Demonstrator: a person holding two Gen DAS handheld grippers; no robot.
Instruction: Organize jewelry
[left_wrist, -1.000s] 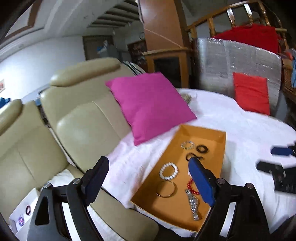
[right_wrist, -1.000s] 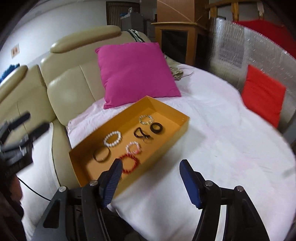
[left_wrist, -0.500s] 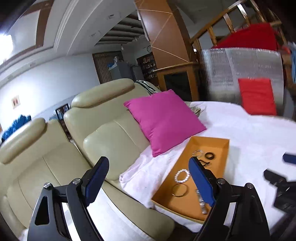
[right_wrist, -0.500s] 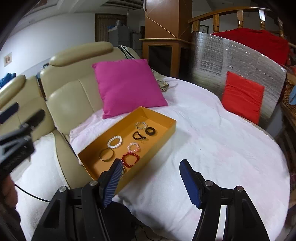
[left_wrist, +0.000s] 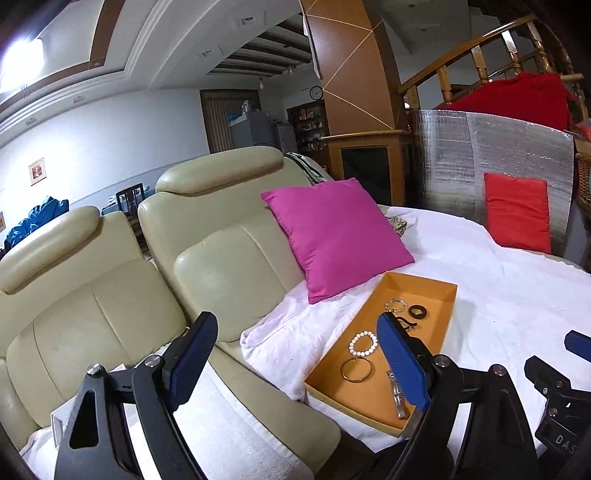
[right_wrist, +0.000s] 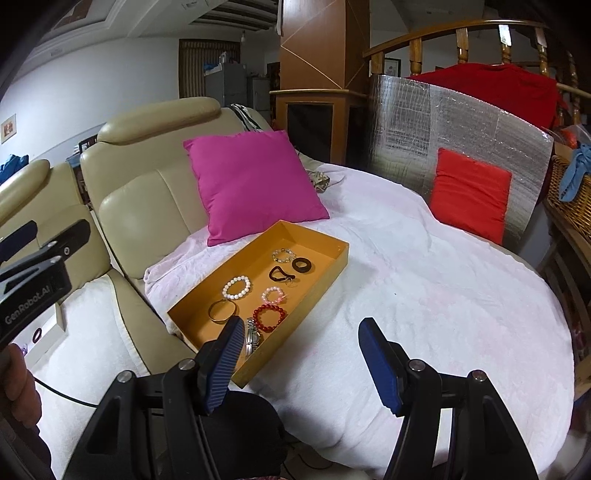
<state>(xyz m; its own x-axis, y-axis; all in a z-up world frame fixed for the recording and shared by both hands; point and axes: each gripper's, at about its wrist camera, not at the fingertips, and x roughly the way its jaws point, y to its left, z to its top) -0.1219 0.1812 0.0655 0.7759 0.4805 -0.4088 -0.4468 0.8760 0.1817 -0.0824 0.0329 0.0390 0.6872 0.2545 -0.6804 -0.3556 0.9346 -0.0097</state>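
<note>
we hold the left gripper released, empty, over the cream leather sofa; our right gripper is released too, above the white-sheeted bed; on that bed the shallow orange cardboard tray carries a white bead bracelet, red bead bracelet and silver watch; a magenta square cushion leans just behind the tray

Orange tray on a white cloth. Inside it: white bead bracelet, red bead bracelet, pale pink one, gold bangle, black ring, silver watch. Magenta cushion, red cushion on a quilted silver sheet, cream leather sofa.
</note>
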